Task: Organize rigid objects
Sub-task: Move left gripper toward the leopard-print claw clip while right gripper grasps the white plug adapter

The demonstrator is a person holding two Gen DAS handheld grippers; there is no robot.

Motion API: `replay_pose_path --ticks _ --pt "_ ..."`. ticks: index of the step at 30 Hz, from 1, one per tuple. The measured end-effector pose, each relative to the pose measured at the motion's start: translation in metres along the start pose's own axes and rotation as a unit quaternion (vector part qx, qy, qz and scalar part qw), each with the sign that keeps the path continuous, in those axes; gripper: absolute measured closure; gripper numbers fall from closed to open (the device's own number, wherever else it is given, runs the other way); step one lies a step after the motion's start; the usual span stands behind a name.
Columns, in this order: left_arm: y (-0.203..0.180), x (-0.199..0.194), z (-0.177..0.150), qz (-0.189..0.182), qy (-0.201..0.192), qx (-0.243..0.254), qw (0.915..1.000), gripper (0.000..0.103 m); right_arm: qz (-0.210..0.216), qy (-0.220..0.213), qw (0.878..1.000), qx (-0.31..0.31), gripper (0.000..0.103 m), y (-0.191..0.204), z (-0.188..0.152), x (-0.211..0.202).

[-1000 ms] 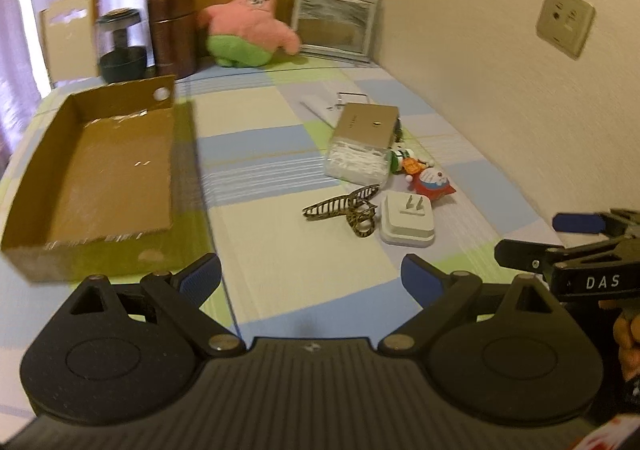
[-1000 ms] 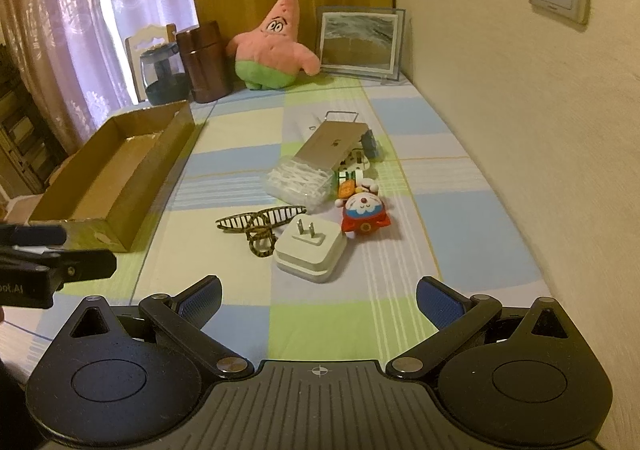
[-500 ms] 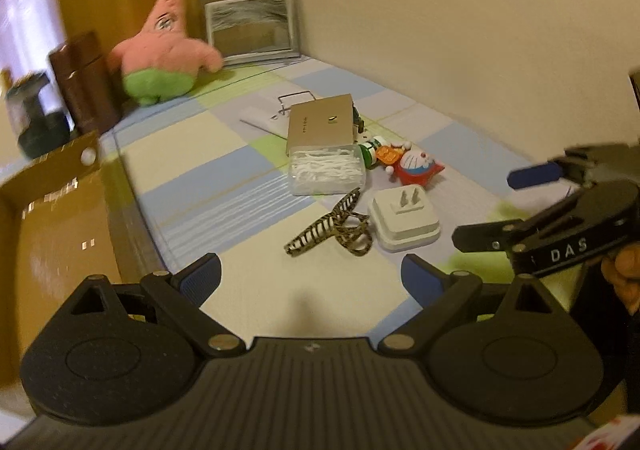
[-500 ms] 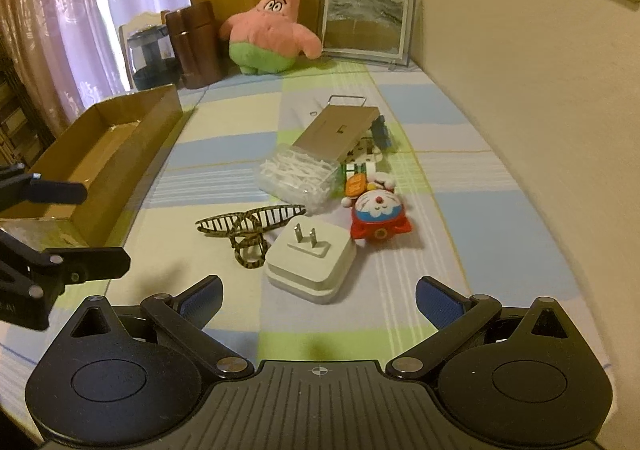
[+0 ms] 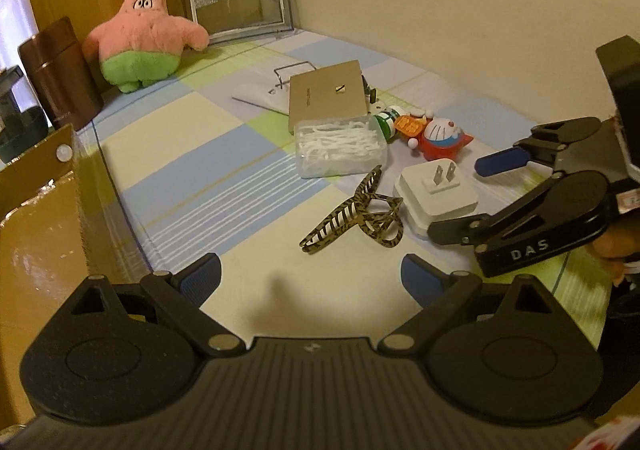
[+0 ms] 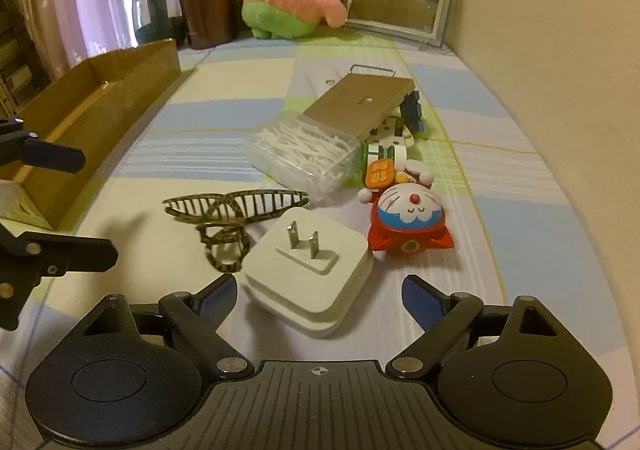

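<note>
A white plug adapter (image 6: 308,270) lies prongs up just ahead of my open, empty right gripper (image 6: 318,292); it also shows in the left wrist view (image 5: 438,196). Beside it lie a leopard-print hair claw (image 6: 236,210), a clear box of floss picks (image 6: 304,156), a tan flat box (image 6: 364,104) and a red Doraemon toy (image 6: 408,218). My left gripper (image 5: 310,278) is open and empty, just short of the hair claw (image 5: 356,216). A cardboard tray (image 6: 92,106) stands at the left.
A pink star plush (image 5: 140,30), a picture frame (image 5: 238,4) and a brown canister (image 5: 58,70) stand at the table's far end. A wall runs along the right side. The right gripper shows in the left wrist view (image 5: 532,202).
Both grippers have moved forward toward the pile of objects. The left one has swung right, away from the tray. The adapter now lies just ahead of the right fingers.
</note>
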State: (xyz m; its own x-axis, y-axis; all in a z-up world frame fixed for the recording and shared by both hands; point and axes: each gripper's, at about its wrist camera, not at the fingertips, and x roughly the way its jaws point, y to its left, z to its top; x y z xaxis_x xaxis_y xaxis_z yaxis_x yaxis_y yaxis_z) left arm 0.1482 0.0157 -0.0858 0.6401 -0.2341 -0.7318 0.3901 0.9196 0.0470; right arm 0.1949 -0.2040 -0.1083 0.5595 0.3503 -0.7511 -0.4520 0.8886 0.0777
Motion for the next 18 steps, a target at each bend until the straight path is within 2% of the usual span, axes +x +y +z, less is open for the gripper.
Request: replay_pose_path --ticks 4,8,18 --pt "0.0 0.007 0.0 -0.005 0.003 -0.006 1.0 0.008 0.009 0.001 1.0 -0.003 0.016 -0.002 0.003 0.008" --pt "0.002 0.009 -0.001 -0.007 0.004 -0.014 0.9999 0.008 0.015 0.001 1.0 -0.014 0.026 0.0 0.006 0.014" --pt "0.003 0.013 0.002 -0.013 0.003 -0.012 0.9998 0.008 0.012 0.001 1.0 -0.005 0.027 0.004 0.004 0.005"
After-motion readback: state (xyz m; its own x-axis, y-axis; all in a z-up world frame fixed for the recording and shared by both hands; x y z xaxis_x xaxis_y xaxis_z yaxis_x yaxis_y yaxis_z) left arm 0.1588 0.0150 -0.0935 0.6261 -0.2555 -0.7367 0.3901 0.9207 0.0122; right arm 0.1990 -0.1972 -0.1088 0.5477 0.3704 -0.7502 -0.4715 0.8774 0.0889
